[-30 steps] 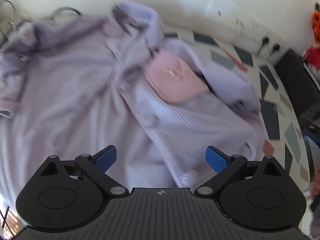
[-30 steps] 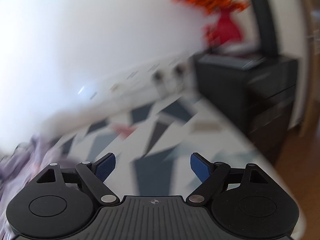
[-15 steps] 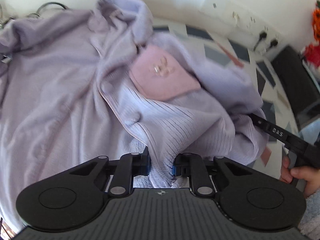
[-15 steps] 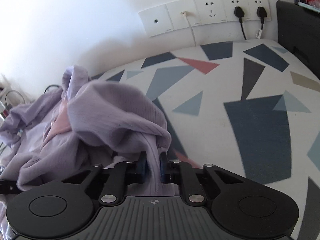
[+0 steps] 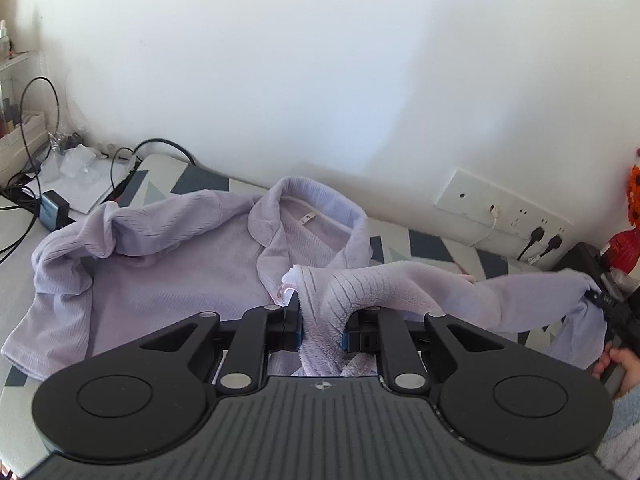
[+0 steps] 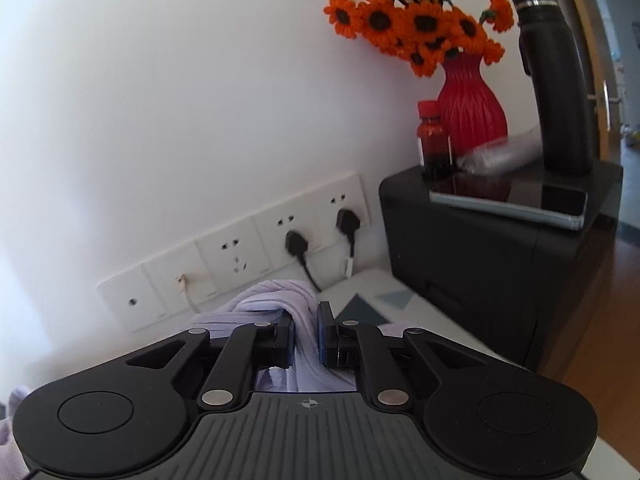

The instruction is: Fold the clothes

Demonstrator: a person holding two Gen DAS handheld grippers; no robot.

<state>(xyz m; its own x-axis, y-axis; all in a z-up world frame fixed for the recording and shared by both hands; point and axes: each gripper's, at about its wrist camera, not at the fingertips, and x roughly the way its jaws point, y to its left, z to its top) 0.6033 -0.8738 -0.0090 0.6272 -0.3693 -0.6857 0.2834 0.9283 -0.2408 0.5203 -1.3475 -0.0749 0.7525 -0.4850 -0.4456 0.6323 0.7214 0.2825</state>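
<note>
The left gripper is clamped on a bunched fold of the lilac ribbed top. The right gripper pinches another fold, its jaws opening slightly with fabric between the pads. The top lies on the patterned table, collar toward the wall, one sleeve twisted at left, its near edge stretched taut between the grippers. A second ago both jaws stood wide and empty; the pink patch then showing is now out of sight.
</note>
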